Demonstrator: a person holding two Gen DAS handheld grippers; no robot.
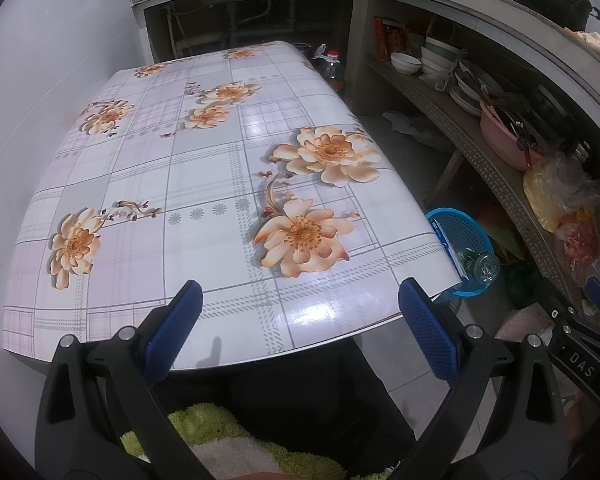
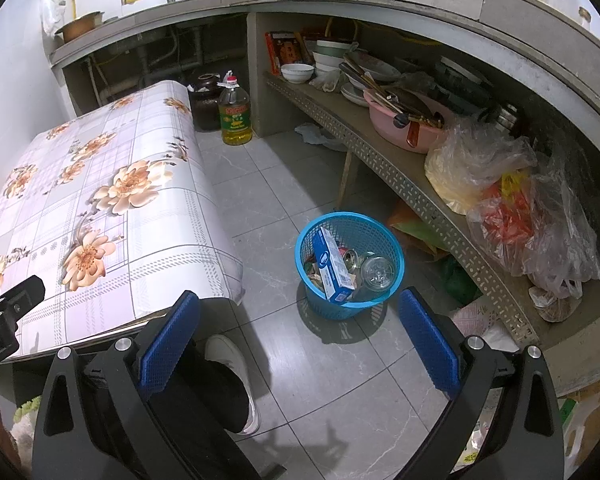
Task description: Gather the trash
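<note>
A blue plastic basket stands on the tiled floor right of the table. It holds a blue and white carton, a glass jar and other scraps. It also shows in the left wrist view past the table's right edge. My left gripper is open and empty over the near edge of the flowered table. My right gripper is open and empty above the floor, just short of the basket. No loose trash shows on the tabletop.
A low shelf at the right carries bowls, a pink basin and plastic bags. An oil bottle and a dark jar stand behind the table. My leg and white shoe are below the right gripper.
</note>
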